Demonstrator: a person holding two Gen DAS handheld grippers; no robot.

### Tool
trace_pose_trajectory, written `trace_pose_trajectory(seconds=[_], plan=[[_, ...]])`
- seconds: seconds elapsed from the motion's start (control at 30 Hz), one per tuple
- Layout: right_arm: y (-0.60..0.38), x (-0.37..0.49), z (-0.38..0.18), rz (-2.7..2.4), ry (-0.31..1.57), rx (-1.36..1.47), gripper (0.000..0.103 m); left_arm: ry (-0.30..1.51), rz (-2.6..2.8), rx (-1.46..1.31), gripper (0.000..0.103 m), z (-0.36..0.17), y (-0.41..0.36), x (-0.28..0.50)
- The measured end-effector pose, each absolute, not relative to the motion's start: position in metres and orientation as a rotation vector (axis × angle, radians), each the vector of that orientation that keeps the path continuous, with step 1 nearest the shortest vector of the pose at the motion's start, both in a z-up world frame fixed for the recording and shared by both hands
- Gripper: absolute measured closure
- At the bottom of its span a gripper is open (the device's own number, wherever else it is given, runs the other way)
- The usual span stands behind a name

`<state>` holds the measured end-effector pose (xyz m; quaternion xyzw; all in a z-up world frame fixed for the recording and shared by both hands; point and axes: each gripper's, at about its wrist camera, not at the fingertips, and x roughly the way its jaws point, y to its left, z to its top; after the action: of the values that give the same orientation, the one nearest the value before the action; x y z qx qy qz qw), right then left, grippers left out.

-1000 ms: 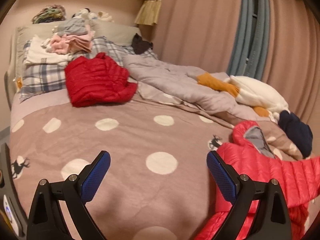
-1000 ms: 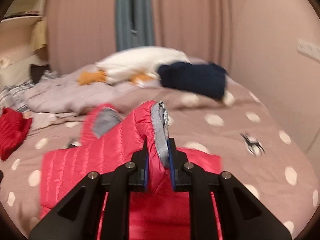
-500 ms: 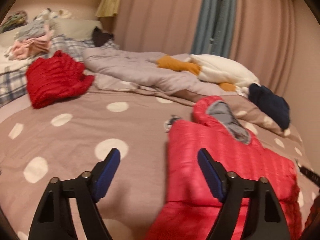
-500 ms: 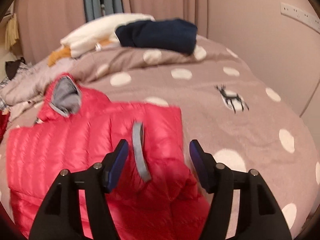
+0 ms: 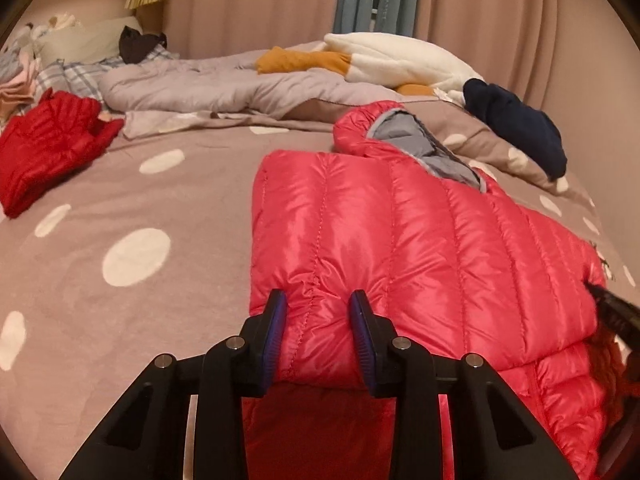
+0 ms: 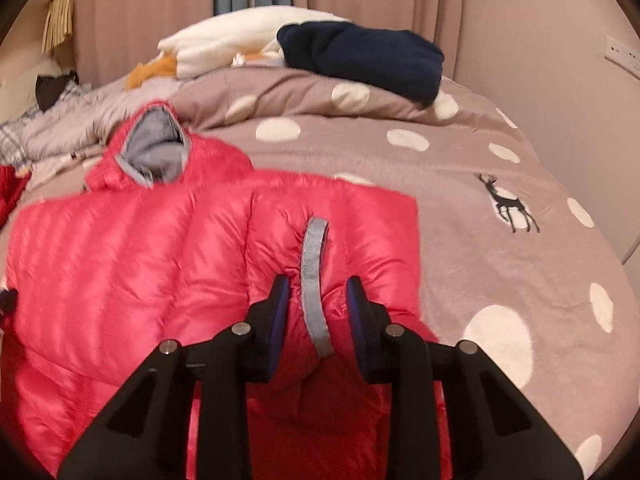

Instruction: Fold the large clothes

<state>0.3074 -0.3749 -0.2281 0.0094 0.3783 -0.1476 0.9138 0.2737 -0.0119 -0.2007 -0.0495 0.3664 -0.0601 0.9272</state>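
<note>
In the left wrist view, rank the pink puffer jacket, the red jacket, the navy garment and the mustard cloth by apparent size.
1. Pink puffer jacket, though nearest the camera.
2. Red jacket.
3. Navy garment.
4. Mustard cloth, farthest away, so unsure.

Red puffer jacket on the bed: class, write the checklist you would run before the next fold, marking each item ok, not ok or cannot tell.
1. Left gripper fingers have just been closing on the red puffer jacket, its edge between them: ok.
2. Right gripper fingers likewise, around the grey-trimmed cuff: ok.
3. Firm hold on both sides: cannot tell.
4. Sleeve folded onto body: ok.
5. Hood tucked in: not ok.
6. Bare dotted bedspread beside the jacket: ok.
</note>
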Motion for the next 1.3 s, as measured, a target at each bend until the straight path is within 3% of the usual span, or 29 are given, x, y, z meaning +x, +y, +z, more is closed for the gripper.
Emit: trace_pose_trajectory(seconds=[0.5, 0.77, 1.17, 1.3], plan=[[-0.368, 0.313, -0.243, -0.349, 0.796, -0.053, 0.073, 0.776, -0.126, -0.103, 0.069, -0.215, -0.016, 0.278], [-0.361, 0.312, -0.244, -0.378, 0.788, -0.091, 0.07, 0.776, -0.093, -0.083, 0.063, -0.215, -0.018, 0.277], [-0.352, 0.311, -0.245, -0.449, 0.763, -0.172, 0.062, 0.755, -0.018, -0.138, 0.062, -0.184, -0.001, 0.247], [-0.351, 0.31, -0.246, -0.45, 0.759, -0.166, 0.061, 0.699, 0.044, -0.032, 0.062, -0.168, 0.006, 0.222]])
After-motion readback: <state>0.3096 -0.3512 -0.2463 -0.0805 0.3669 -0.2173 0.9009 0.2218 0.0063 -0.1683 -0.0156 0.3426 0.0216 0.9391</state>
